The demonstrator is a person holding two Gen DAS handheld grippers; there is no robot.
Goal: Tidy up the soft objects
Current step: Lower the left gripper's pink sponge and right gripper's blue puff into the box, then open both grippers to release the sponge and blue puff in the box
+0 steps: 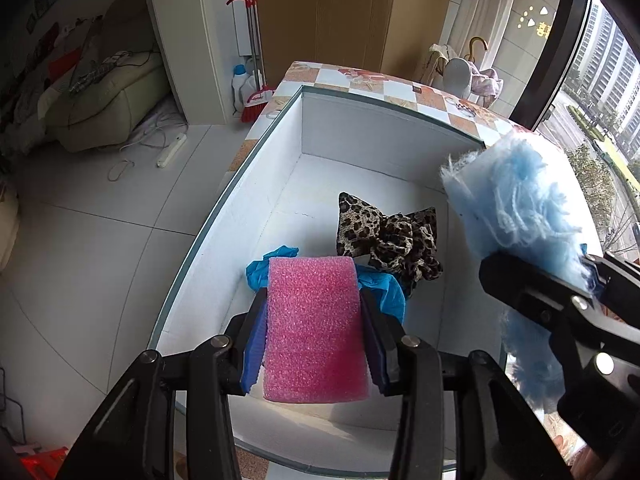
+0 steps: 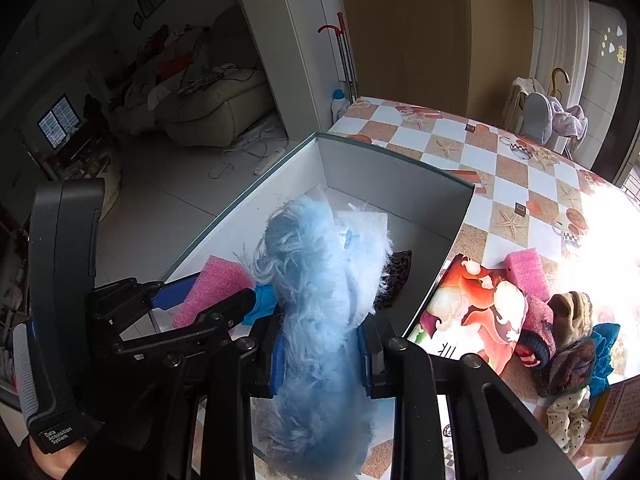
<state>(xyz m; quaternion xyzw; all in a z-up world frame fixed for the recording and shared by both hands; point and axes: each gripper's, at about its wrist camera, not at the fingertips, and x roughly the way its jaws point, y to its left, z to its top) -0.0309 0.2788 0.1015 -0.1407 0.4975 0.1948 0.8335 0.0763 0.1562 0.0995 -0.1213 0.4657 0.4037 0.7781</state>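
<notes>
The left claw is clamped on a pink foam block over the near end of the white box on the bench, while the right claw pinches a fluffy blue duster above the box's right wall. A blue glove and leopard scrunchie already lie inside. I judge the risks to be the long duster draping over the rim and sliding out, or the two claws colliding if both descend together.
</notes>
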